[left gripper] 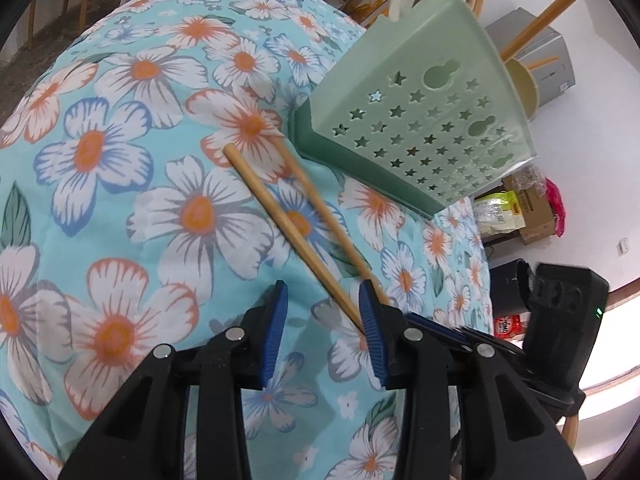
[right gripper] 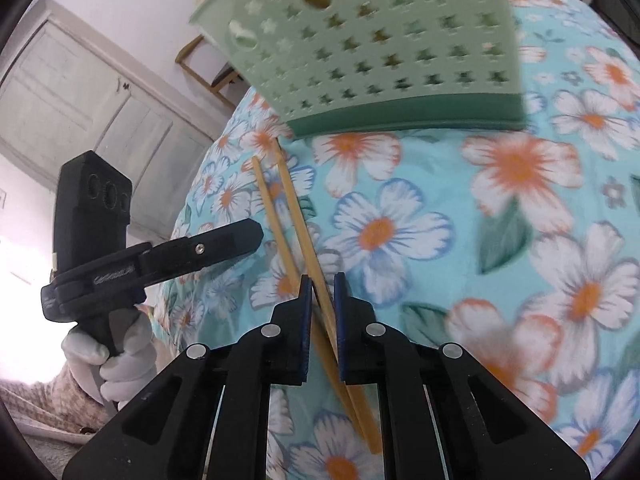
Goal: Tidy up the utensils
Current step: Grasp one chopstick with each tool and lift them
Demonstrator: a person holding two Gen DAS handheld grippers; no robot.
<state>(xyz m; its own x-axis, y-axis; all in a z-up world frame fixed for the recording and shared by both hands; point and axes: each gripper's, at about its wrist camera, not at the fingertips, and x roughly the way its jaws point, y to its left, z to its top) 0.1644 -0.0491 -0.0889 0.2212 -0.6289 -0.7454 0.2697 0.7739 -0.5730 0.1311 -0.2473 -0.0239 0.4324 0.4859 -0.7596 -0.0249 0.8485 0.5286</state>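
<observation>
The right tool (right gripper: pixel 320 320) is closing narrowly around two tan wooden chopsticks (right gripper: pixel 298 216), seemingly gripping them; they are pointing ahead toward the pale green star-perforated plastic utensil holder (right gripper: pixel 372 40). The left tool (left gripper: pixel 324 332) is hanging wide open, empty.

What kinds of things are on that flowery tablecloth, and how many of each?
Chopsticks: 2, loose, both passing between the right gripper fingers
Green utensil holder: 1, with more utensils standing in it, too hidden to count
Total: 3
</observation>
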